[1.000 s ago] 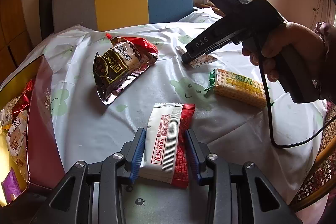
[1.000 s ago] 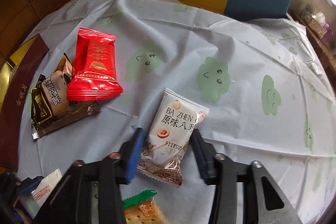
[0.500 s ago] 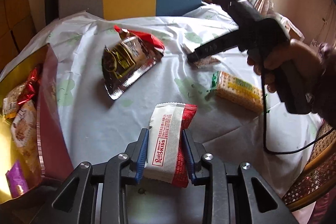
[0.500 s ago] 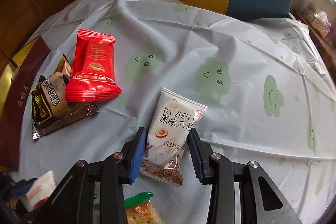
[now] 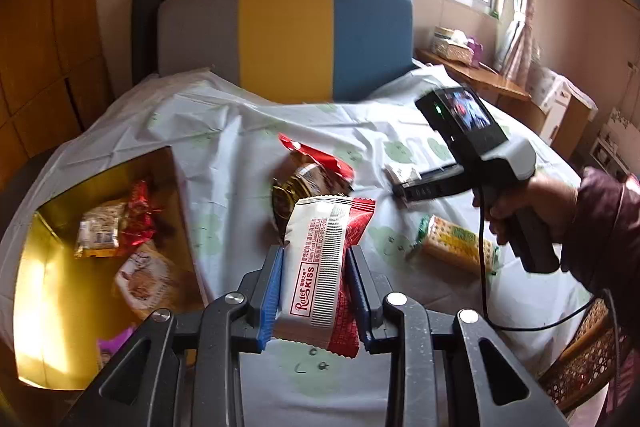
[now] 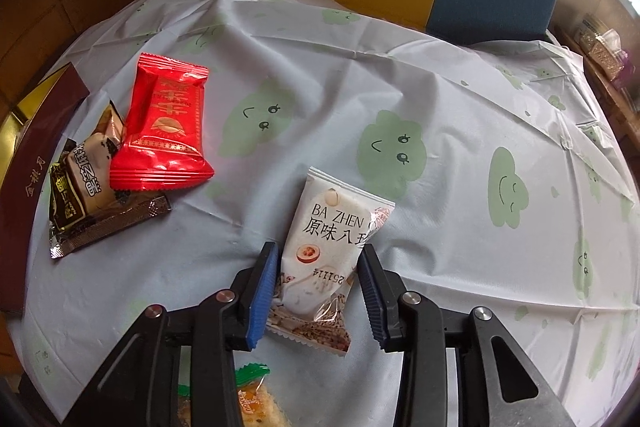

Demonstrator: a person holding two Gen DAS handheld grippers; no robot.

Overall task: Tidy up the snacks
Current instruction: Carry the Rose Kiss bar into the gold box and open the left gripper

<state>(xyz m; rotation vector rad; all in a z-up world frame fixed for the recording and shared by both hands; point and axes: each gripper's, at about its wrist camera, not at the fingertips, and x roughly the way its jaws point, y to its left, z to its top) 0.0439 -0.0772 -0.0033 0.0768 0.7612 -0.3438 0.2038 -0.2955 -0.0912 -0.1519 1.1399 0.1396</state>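
Note:
My left gripper (image 5: 314, 255) is shut on a white and red "Rater Kiss" packet (image 5: 324, 223), which hangs above the tablecloth. To its left an open gold box (image 5: 52, 267) holds several snacks. My right gripper (image 6: 319, 251) points steeply down at the table and is shut on a white "BA ZHEN" packet (image 6: 336, 215) that still lies on the cloth. In the left wrist view a hand holds that right gripper (image 5: 400, 189) at the right, its tips down on the white packet (image 5: 402, 171).
A red packet (image 6: 164, 131) overlaps a brown one (image 6: 84, 187) near the box's dark red wall (image 6: 32, 163). A green-ended cracker packet (image 5: 456, 247) lies below the right gripper. A grey, yellow and blue chair back (image 5: 288, 35) stands behind the table.
The left jaws closed on the Rater Kiss packet and carried it up off the cloth. The right jaws drew in on the BA ZHEN packet and stayed in place.

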